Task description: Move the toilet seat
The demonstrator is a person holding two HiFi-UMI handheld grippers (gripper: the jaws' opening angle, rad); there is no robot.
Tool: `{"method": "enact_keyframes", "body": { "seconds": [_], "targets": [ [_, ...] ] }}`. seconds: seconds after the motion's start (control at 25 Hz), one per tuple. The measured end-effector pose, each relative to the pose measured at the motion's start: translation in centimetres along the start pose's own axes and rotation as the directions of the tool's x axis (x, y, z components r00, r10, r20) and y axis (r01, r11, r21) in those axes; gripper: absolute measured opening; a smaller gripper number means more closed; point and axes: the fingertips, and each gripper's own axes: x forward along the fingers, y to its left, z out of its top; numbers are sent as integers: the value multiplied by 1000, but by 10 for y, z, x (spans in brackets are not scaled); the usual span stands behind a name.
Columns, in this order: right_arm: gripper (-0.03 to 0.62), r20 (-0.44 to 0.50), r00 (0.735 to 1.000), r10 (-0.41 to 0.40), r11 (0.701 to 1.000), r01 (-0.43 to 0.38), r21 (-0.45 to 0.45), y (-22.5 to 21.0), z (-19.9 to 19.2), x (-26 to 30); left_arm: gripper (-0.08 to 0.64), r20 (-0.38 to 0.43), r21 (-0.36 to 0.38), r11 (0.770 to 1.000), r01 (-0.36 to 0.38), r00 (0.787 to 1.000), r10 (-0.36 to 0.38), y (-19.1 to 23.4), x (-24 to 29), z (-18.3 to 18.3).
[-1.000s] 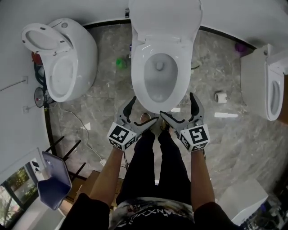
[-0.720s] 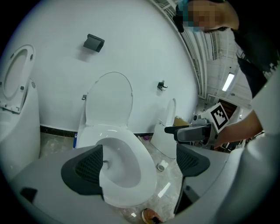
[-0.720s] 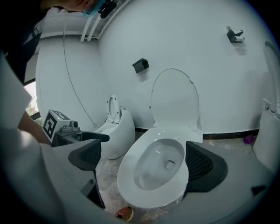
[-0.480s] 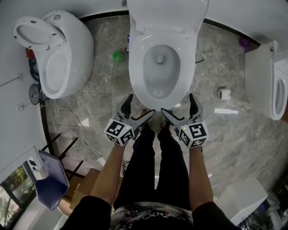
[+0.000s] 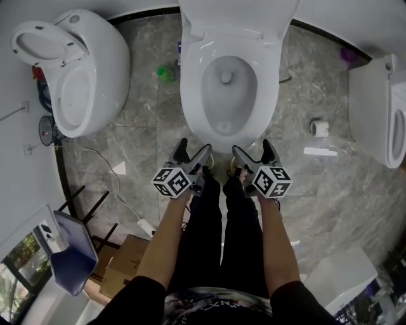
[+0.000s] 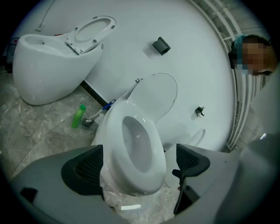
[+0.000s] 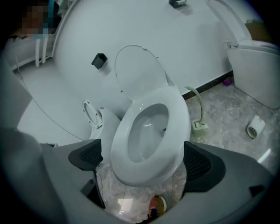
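The toilet seat [image 5: 191,95] was a glossy white oval ring lying flat on the bowl of the middle toilet [image 5: 219,136], with the lid [image 5: 238,14] tipped up against the white wall behind it. Its long axis ran from the hinge at the wall straight toward the person, the rounded front end pointing at the person's feet. The left tongs [image 5: 192,153] and right tongs [image 5: 254,153] hung side by side just short of that front end, over the dark trouser legs [image 5: 219,228]; each had its jaws spread wide with nothing gripped, and in both gripper views the front of the seat showed in the gap beyond the pads, untouched. The grey marbled floor [image 5: 127,143] carried the clutter: a green bottle [image 5: 166,72] and a toilet brush [image 6: 94,117] to the left of the bowl near the wall, a toilet roll [image 5: 319,128] and a white strip [image 5: 320,152] to the right, and a thin cable [image 5: 108,168] trailing toward a cardboard box [image 5: 120,270] at the lower left. A second toilet [image 5: 89,89] stood by the left wall and a third toilet [image 5: 380,114] at the right edge, both well apart from the tongs. Nothing lay between the tongs and the seat
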Motion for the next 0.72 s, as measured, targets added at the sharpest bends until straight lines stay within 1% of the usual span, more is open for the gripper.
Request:
{"method": "enact_keyframes", "body": {
  "seconds": [0.16,0.32,0.44,0.6,0.68,0.72],
  "targets": [
    [583,-3,1000,-3,995,4,98,-10,-10,13,506,-4,-69,998,-4,1000,4,14,9,-11],
    [581,-13,1000,-6,990,8,142,-16,-18,22,506,-14,-90,996,-1,1000,0,18,19,-19],
    [581,-22,1000,-6,983,10,184,-20,-23,27,506,-17,-124,992,4,1000,-6,18,24,-22],
    [578,-29,999,-20,977,26,211,-24,-23,30,505,-19,-162,987,6,1000,-9,14,30,-25],
    [560,-29,1000,-10,971,17,239,-25,-24,33,505,-5,-198,980,-3,1000,2,15,32,-25],
    [557,-25,1000,0,963,7,268,-26,-24,34,505,1,-217,976,-7,1000,7,17,32,-24]
  ]
}}
